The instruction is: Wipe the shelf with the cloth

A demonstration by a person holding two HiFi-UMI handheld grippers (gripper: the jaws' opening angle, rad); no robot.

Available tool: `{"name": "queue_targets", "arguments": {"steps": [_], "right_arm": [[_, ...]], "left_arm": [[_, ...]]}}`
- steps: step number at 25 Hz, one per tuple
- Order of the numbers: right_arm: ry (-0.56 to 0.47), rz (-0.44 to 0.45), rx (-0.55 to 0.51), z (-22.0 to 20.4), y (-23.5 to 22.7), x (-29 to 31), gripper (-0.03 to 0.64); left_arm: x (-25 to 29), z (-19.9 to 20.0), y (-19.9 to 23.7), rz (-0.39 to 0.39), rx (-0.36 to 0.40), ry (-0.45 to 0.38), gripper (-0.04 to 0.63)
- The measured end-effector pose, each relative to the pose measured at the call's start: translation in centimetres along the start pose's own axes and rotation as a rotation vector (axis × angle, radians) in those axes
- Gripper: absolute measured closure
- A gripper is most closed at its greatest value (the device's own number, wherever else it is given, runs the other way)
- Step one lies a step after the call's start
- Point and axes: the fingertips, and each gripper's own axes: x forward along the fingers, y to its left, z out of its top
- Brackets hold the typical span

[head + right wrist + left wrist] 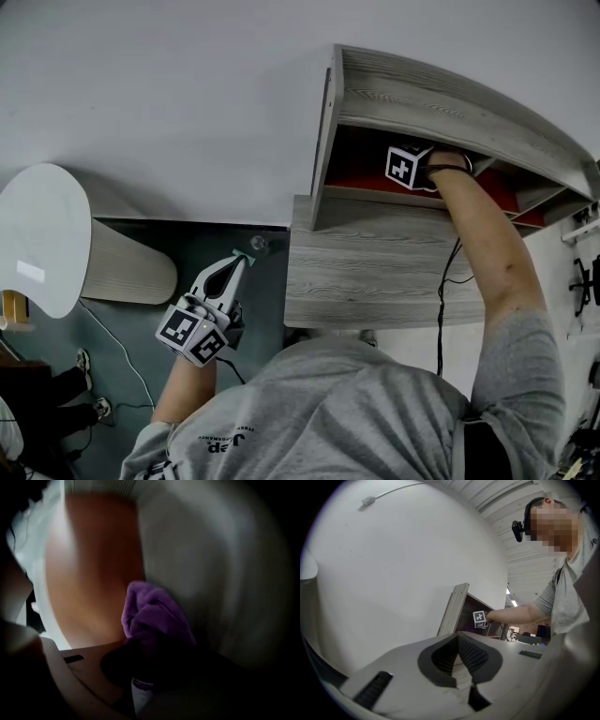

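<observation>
Head view: grey wood shelf [394, 272] fills 12–3 o'clock, set against a white wall [169, 103]. Right arm reaches up at 2 o'clock, and the right hand-held gripper [408, 167] is inside the upper compartment, in front of its red back panel [361, 173]. Only the marker cube shows here; the jaws and cloth are hidden by the shelf board. A black cable [441, 300] hangs along the forearm, in front of the lower shelf top. Left hand-held gripper [228, 274] is low at 8 o'clock over dark floor [141, 328], well apart from the shelf, tips pointing to 1 o'clock.

Left gripper view: left jaws are pressed together at the tips w/ nothing between them. Past them at 12–1 o'clock is the shelf's side edge, and at 1 o'clock the other gripper's cube sits in the compartment w/ the person's arm coming in from 3 o'clock.

Right gripper view: dim and blurred. Purple cloth [154, 616] is bunched at centre, pinched in the right jaws, which are dark at 6 o'clock. The cloth is close against the compartment's inside, w/ the orange-red panel at 10 o'clock and a grey surface [211, 564] at 2 o'clock. Can't tell which surface it touches.
</observation>
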Motion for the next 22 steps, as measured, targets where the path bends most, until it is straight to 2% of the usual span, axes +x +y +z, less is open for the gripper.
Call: {"name": "queue_targets", "arguments": {"steps": [3,6,7,9,12,15,19,22], "right_arm": [[-0.373,0.042,0.183,4.6,0.7,-6.6,0.552],[-0.775,0.179,0.287,10.5,3.7,-14.0,0.551],[-0.863,0.22,0.31,12.1,4.6,-15.6,0.551],[-0.97,0.265,0.346,14.6,5.6,-17.3,0.551],[-1.033,0.293,0.371,17.3,6.3,-17.9,0.553],[-1.011,0.272,0.346,18.4,6.3,-17.2,0.555],[-0.934,0.26,0.273,18.4,6.1,-15.9,0.55],[-0.821,0.228,0.239,15.3,5.7,-13.2,0.551]], "left_arm": [[0.4,1.0,1.3,0.017,0.034,0.004,0.575],[1.1,2.3,1.9,0.013,0.069,-0.003,0.575],[1.5,2.8,1.8,0.007,0.081,-0.005,0.575],[2.1,3.4,1.5,-0.004,0.095,-0.004,0.575],[2.8,3.6,0.8,-0.017,0.109,0.013,0.575],[3.1,3.2,0.3,-0.025,0.113,0.031,0.575],[3.5,2.5,-0.3,-0.019,0.107,0.045,0.575],[3.9,2.1,-1.0,-0.027,0.103,0.048,0.575]]}}
